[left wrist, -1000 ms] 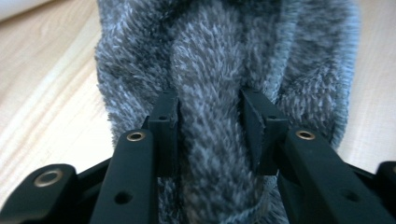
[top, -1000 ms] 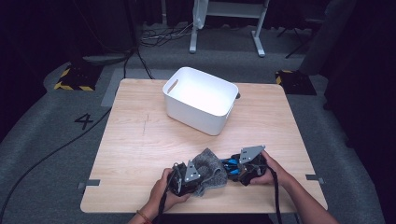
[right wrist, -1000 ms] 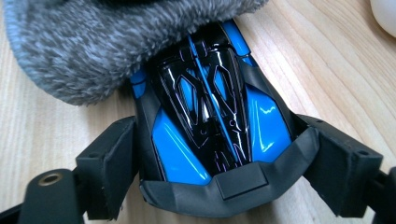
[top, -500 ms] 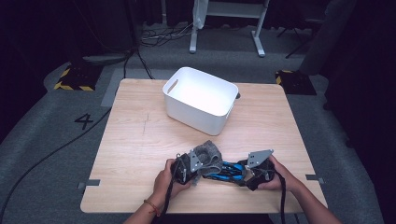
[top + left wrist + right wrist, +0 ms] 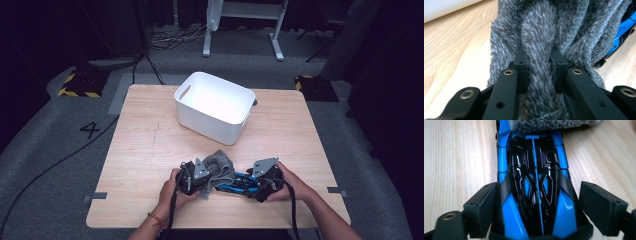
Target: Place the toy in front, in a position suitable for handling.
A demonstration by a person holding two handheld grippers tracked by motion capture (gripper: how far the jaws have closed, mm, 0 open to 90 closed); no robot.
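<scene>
I had two things in hand near the front edge of the worktop (image 5: 150, 150). My left gripper (image 5: 538, 65) was closed tight on a fold of the grey cloth (image 5: 544, 32); the pile bulged out between the two jaws, so the hold looked firm. My right gripper (image 5: 537, 207) stood around the blue toy car (image 5: 534, 182), one jaw on each side of its body. On one side the pad seemed to touch the car, on the other a gap remained, so I judged the jaws half open and not yet gripping.

In the high view the cloth (image 5: 220, 167) lay just left of the car (image 5: 237, 184), and its edge covered the far end of the car. The white bin (image 5: 212, 107) stood apart from them, toward the back edge, with nothing visible inside.

I judged the step to be the separating of cloth and car. The next move called for lifting the cloth clear with my left gripper, while the right closed fully on the car, before either went to the bin.
</scene>
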